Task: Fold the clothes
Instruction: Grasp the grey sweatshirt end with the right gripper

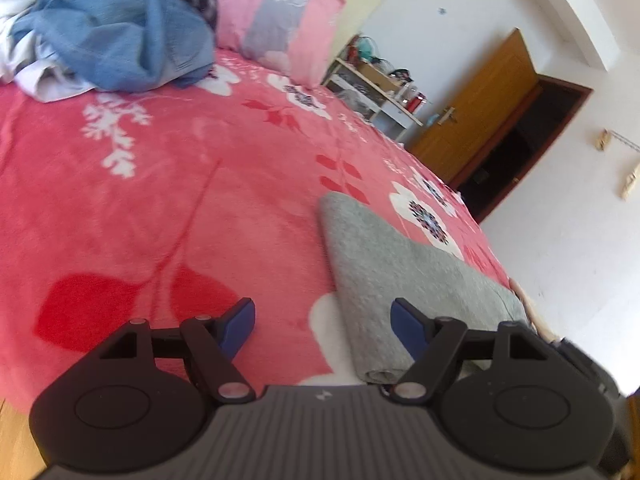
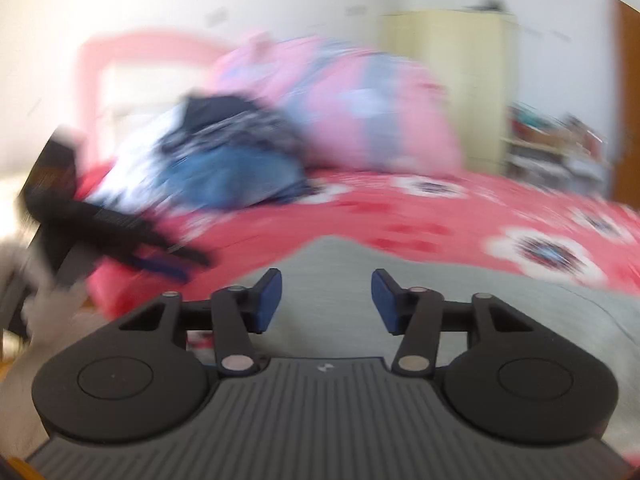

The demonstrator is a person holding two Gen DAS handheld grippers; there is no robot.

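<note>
Left gripper (image 1: 323,322): black linkage with blue-padded fingers, spread wide, pinching nothing, hovering over the near edge of the bed.
Right gripper (image 2: 326,300): same build, fingers likewise apart and empty, poised low over grey cloth; view heavily motion-blurred.
Grey garment (image 1: 400,280): soft grey knit piece, lying flat at the near right of the bed as a neat slab with a doubled edge showing at its near end; already folded at least once, by the look of it.
Clothes heap (image 1: 116,40): loose pile at the far left, blue denim uppermost, dark patterned fabric behind, white cloth spilling out underneath.
Bed cover (image 1: 180,200): plush red-pink blanket with white flowers, bare between heap and grey piece.
Pink pillow (image 1: 280,20): propped at the far end, beside the heap.
Stage: fits either a fold just let go or a further fold about to be taken; not settled by these views.
Doing it well: if another fold, pinch both near corners through all layers, lift level, lay edge on edge, smooth outward.
Risk: thick knit slipping from narrow pads, layers sliding askew.
Beyond: yellow wardrobe (image 2: 448,88) and brown wooden door (image 1: 480,108) at far right.
</note>
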